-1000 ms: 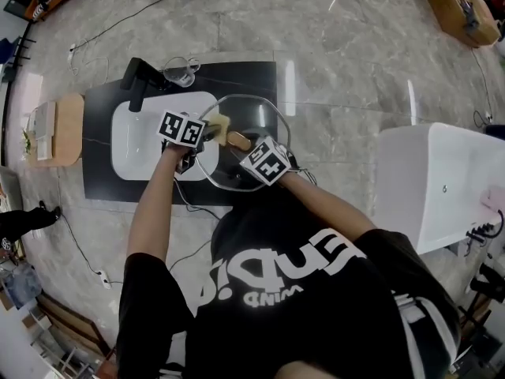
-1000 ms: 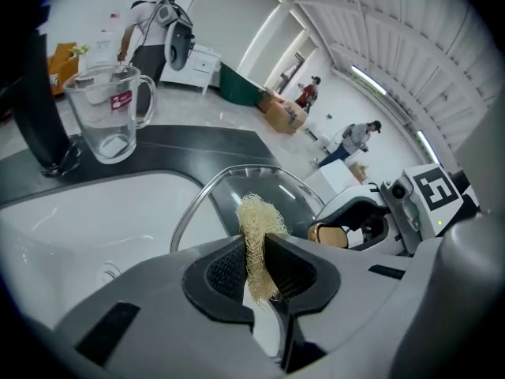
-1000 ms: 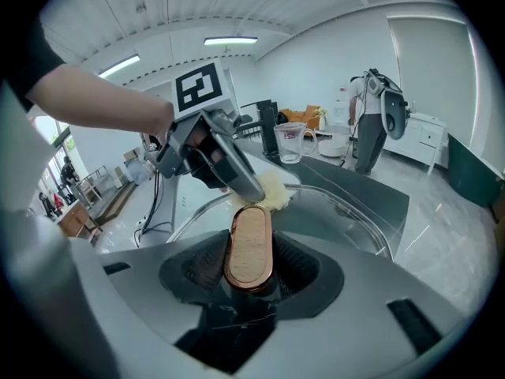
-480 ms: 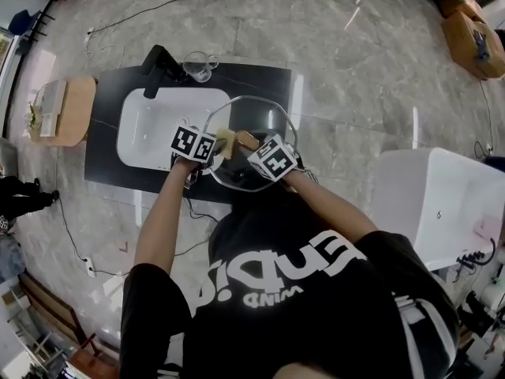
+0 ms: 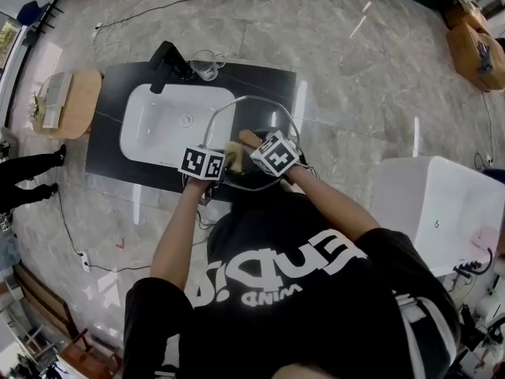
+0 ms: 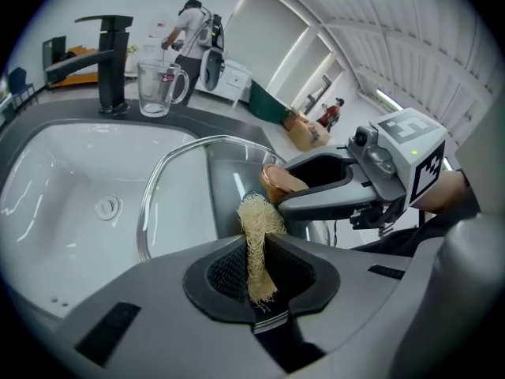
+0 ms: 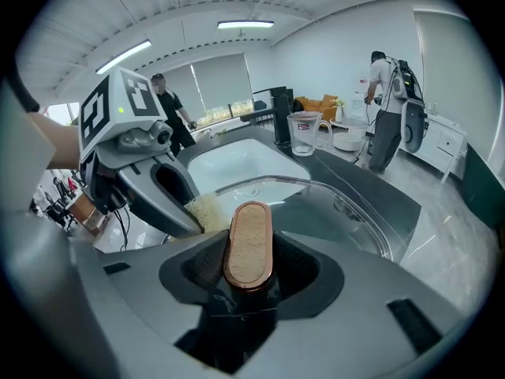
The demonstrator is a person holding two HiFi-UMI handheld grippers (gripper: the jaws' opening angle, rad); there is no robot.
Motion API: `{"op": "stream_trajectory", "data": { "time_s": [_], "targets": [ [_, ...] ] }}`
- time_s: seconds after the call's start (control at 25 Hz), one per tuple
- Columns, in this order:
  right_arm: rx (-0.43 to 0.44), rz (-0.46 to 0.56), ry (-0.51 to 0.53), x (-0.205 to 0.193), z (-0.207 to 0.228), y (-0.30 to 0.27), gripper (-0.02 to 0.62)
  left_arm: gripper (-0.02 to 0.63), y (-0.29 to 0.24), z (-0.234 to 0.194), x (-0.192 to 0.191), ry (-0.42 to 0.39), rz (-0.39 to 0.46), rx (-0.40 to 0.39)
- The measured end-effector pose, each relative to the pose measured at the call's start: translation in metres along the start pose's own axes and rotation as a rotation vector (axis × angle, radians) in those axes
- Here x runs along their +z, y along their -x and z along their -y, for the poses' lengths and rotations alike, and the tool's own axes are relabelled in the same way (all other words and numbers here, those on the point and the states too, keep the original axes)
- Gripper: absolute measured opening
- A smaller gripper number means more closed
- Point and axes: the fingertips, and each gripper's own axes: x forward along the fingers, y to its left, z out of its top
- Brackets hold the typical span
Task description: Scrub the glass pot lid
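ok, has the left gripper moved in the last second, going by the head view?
Yes. The left gripper has slid from over the sink basin back to its near right corner, toward the person.

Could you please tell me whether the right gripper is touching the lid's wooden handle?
Touching. The right gripper view shows the right gripper closed on the wooden handle, with a pad pressed against each of its sides and no gap.
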Motion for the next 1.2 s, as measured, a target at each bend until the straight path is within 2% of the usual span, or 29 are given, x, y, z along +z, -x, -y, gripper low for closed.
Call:
{"op": "stream_trajectory", "data": {
  "time_s": [0.12,0.32,0.52,0.8,1.2],
  "targets": [
    [0.010,-0.008,0.007,0.001,0.000,-0.001,0.176,0.058,0.000,0.005,-0.002,0.061,0.050,0.031],
    [0.014,-0.011,0.009,0.000,-0.001,-0.001,0.176,0.055,-0.002,0.013,-0.006,0.122,0.090,0.037],
    [0.034,-0.020,0.007,0.000,-0.001,-0.001,0.176,0.055,-0.008,0.029,-0.014,0.133,0.065,0.014],
    [0.053,-0.035,0.005,-0.001,-0.001,0.001,0.176,0.055,-0.019,0.047,-0.018,0.181,0.077,-0.037],
    [0.046,-0.037,0.011,-0.001,-0.001,-0.001,0.176,0.055,-0.029,0.061,-0.017,0.210,0.096,-0.040]
  ]
}}
